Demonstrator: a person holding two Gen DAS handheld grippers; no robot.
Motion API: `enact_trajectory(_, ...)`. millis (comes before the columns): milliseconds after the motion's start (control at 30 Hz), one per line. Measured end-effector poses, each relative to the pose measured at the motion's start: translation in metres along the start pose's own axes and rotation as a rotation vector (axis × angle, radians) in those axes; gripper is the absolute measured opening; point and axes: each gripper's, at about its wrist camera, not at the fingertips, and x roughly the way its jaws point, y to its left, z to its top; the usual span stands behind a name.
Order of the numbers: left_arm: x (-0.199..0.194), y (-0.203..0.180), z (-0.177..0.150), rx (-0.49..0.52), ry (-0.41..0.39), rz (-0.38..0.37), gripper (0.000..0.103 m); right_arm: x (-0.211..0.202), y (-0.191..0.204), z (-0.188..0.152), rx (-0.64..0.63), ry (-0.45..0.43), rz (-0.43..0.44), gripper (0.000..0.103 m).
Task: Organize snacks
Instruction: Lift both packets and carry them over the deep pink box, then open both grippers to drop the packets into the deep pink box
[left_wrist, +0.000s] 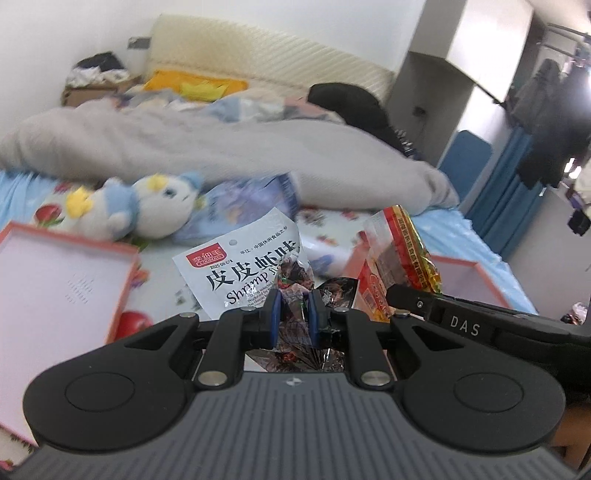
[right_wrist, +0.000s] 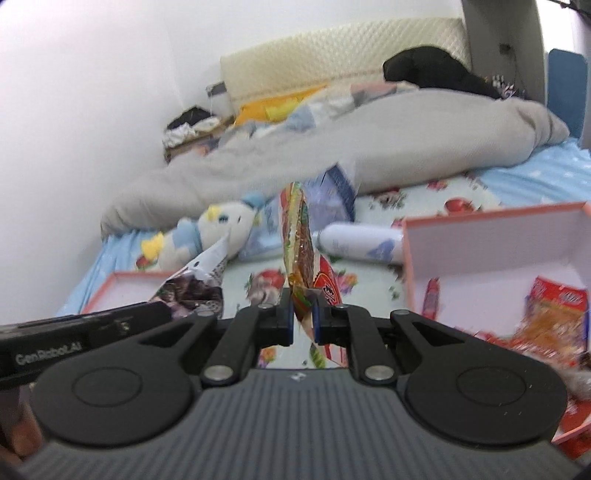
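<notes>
Bed: blue fruit-print sheet; all else placed rel. to it.
Duvet: grey, heaped across far half of bed.
Left box: pink-rimmed, white inside, on bed at near left; seems bare inside.
Right box: same kind, on bed at near right; orange snack packs and a red stick pack lying inside.
Plush toy: blue-white, on bed just before duvet edge.
White bottle: lying on its side on bed, just left of right box.
Shrimp pack: white and dark, "Shrimp" print, held up above bed mid, betw. the boxes.
Red-yellow pack: upright, edge-on, above bed, just right of shrimp pack.
Left gripper: jaws clenched on dark lower part of shrimp pack.
Right gripper: jaws pinched tight on bottom edge of red-yellow pack.
</notes>
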Motion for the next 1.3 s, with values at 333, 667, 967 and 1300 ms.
enact_trajectory(333,-0.008,-0.079,0.040,0.017,-0.060,-0.110,0.018,-0.068,-0.050,0.043,0.021,-0.109,-0.056,0.013)
enact_trajectory(667,0.033,-0.177,0.028,0.086,0.023,-0.226,0.018,-0.088,-0.124,0.045,0.072,-0.099,-0.185,0.013)
enact_trajectory(967,0.100,-0.209,-0.015,0.163,0.176,-0.224,0.019,-0.058,-0.183,0.000,0.153,0.037,-0.264,0.015)
enact_trajectory(1300,0.148,-0.192,-0.041,0.169,0.265,-0.189,0.019,-0.033,-0.203,-0.039,0.177,0.111,-0.275,0.015)
